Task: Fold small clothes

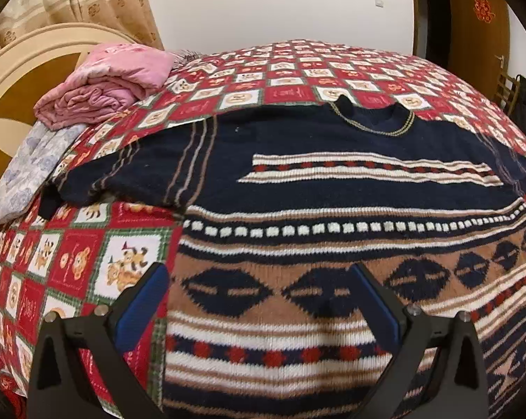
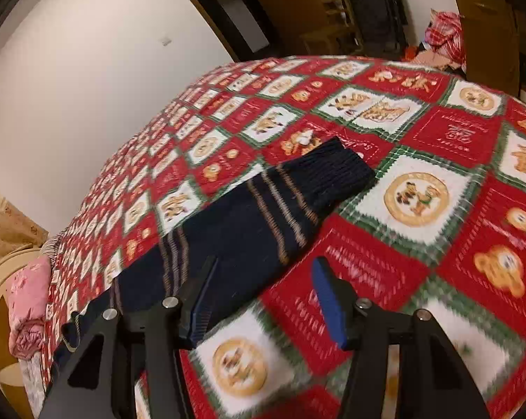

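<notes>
A navy knit sweater [image 1: 297,181] with brown, white and red pattern bands lies flat on the bed, neck [image 1: 371,118] at the far side. Its sleeve [image 1: 130,164] stretches out to the left. My left gripper [image 1: 259,269] hovers open over the sweater's lower body near its left edge, nothing between its blue pads [image 1: 151,300]. In the right wrist view the other sleeve [image 2: 256,223] lies across the bedspread, its ribbed cuff [image 2: 336,171] pointing away. My right gripper [image 2: 265,263] is open just above that sleeve; the left finger is over the cloth, the right finger over the bedspread.
A red, white and green checked bedspread [image 1: 71,262] covers the bed. A folded pink quilt [image 1: 105,83] and a grey flowered cloth [image 1: 29,174] lie by the headboard [image 1: 4,80]. Doors, a wooden chair [image 2: 336,3] and clutter stand beyond the bed's far edge.
</notes>
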Motion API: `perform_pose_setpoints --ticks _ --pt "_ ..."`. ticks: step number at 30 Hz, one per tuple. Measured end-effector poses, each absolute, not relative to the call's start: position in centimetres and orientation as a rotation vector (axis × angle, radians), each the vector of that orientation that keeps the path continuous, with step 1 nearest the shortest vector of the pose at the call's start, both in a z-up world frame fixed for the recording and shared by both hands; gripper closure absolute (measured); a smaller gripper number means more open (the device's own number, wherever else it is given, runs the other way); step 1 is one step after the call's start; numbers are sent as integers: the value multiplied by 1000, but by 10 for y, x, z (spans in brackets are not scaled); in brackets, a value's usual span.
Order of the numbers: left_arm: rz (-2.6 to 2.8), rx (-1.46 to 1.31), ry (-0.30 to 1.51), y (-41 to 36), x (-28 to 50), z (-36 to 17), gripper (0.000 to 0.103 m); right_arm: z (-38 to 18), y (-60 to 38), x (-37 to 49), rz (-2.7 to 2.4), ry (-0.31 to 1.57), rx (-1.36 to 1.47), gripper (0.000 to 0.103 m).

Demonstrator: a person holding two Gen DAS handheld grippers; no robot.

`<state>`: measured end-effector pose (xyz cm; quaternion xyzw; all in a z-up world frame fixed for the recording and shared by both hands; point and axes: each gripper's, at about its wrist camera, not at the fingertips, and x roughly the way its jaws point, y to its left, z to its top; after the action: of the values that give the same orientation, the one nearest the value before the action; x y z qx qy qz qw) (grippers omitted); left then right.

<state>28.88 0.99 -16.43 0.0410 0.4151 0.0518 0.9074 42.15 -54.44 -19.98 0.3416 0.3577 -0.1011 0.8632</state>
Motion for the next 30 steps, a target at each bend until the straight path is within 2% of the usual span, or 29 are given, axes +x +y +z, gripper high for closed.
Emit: perform_pose_setpoints --ticks 7,11,15,16,22,30 --pt "108 96 898 2 303 -181 0 -224 -564 452 -246 803 741 48" --pt "94 101 916 -5 305 -187 0 -228 -569 460 -269 795 710 57" --pt "55 123 922 -20 307 -186 0 -236 -577 469 -275 794 738 87" --pt "28 110 933 -22 309 -185 0 -239 -580 471 -274 793 756 90" --pt "-63 24 991 -29 323 -183 0 -210 -552 483 -198 752 664 93" --pt "-135 0 1011 -35 317 -188 0 -119 -382 495 93 666 324 94"
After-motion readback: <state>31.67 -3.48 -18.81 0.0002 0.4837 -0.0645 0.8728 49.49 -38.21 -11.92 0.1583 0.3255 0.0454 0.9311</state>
